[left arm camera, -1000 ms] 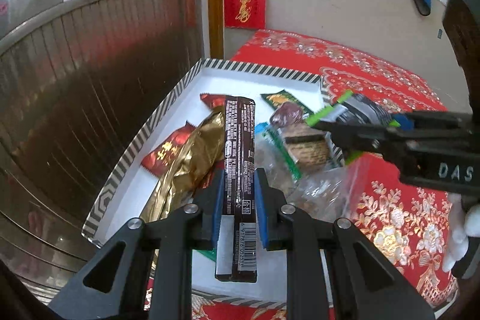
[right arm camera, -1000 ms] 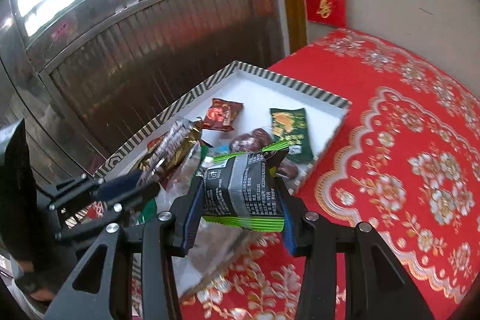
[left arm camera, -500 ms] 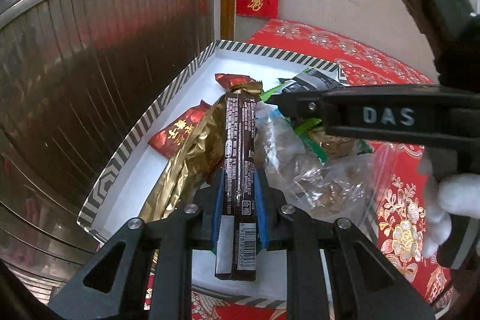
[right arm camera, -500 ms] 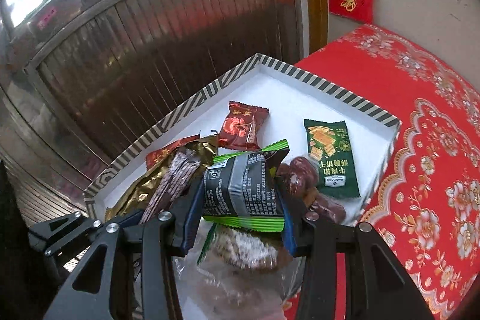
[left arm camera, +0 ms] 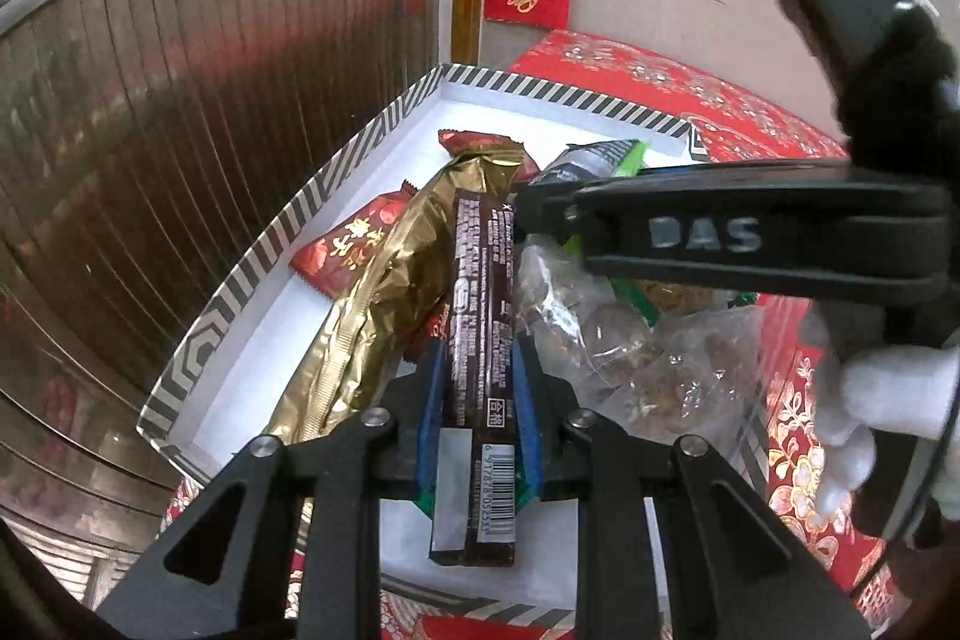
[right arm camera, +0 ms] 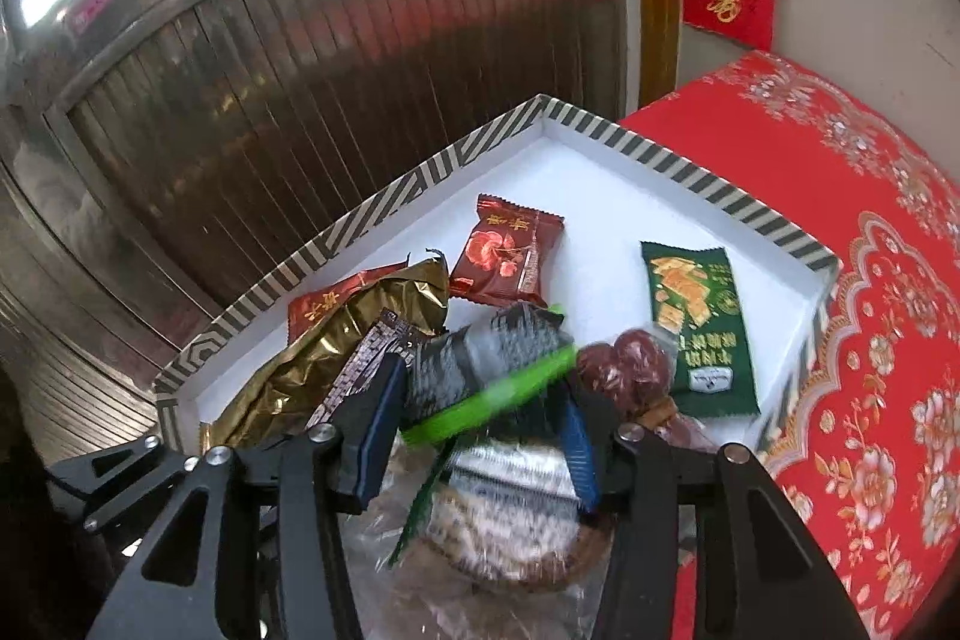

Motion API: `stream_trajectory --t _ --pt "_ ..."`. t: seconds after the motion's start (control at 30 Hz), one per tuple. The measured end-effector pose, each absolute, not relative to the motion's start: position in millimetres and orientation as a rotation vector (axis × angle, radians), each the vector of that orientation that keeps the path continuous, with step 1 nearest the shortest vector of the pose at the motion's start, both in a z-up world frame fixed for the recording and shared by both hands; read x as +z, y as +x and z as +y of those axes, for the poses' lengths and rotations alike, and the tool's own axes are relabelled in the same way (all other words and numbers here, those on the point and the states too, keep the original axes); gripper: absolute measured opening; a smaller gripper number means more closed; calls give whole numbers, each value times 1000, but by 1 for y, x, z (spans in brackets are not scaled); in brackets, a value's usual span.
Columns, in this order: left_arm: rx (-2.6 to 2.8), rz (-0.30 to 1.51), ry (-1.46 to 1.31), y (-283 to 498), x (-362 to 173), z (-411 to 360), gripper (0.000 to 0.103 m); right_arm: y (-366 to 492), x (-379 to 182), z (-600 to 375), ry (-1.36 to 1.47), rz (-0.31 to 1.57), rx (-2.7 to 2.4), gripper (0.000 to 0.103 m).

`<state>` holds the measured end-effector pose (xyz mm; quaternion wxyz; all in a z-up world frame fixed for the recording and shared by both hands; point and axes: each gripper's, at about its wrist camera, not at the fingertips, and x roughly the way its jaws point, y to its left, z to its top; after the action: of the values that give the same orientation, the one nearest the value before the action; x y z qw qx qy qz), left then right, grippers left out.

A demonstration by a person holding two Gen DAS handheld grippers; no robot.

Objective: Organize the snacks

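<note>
The right gripper [right arm camera: 474, 436] is opening, and its grey-green packet [right arm camera: 480, 370], gripped flat a second ago, now tilts loose over the striped tray [right arm camera: 384, 196]. At nine o'clock, the left gripper [left arm camera: 480, 412], jaws beginning to part, still pinches the dark chocolate bar [left arm camera: 483, 340].

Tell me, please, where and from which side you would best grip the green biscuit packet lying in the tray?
Grip the green biscuit packet across its narrow width, near the middle, coming from above. It lies flat on the tray floor, its right edge clear, though the dates crowd its lower left.
</note>
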<state>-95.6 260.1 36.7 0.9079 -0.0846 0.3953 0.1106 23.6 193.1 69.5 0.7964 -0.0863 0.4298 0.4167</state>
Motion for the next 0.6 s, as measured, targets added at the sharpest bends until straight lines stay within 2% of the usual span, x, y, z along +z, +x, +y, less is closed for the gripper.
stream_trajectory --t 0.1,0.17,0.33,0.4,0.47,0.6 --pt "249 821 -162 -95 35 258 27 18 75 181 -159 900 888 64" --pt "266 823 -159 -95 33 257 33 15 79 171 -151 887 874 64" --pt "322 782 -180 -104 37 258 62 -2 89 140 -105 824 847 66" --pt "322 752 -199 -108 42 255 72 -11 93 126 -90 778 812 76" --pt "332 725 -200 -113 46 252 80 -21 95 113 -94 731 763 80" --pt "397 663 -160 -126 58 241 84 -37 92 88 -79 686 699 80"
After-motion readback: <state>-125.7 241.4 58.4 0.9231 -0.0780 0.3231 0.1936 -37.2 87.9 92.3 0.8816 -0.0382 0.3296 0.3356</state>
